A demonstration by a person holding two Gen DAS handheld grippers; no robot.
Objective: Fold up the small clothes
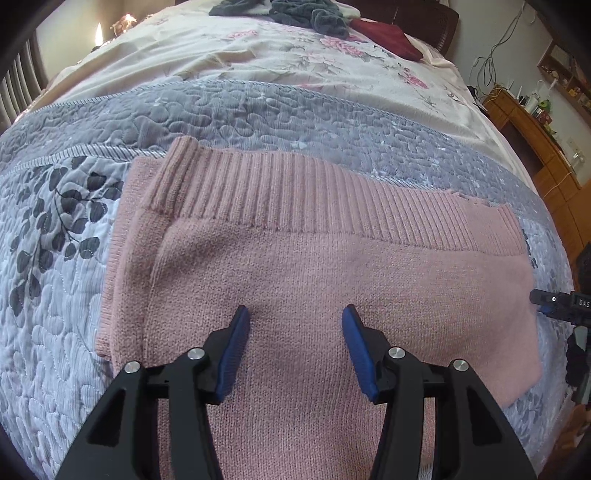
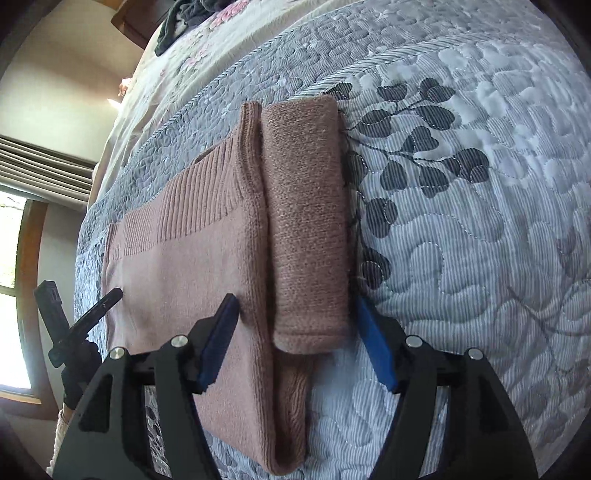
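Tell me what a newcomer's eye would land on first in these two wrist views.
The pink knit sweater comes first, lying flat on the grey quilted bedspread, its ribbed band towards the far side. Next come the blue-padded grippers: the left gripper open over the sweater's middle, the right gripper open astride the sleeve folded along one edge. Far up the bed lies a heap of dark clothes.

A pink knitted sweater (image 1: 280,266) lies flat on the bed, partly folded, on the grey quilted cover with the leaf print. Its wide ribbed hem band (image 1: 295,192) faces the far end of the bed. One sleeve (image 2: 306,221) is folded over along the side edge.
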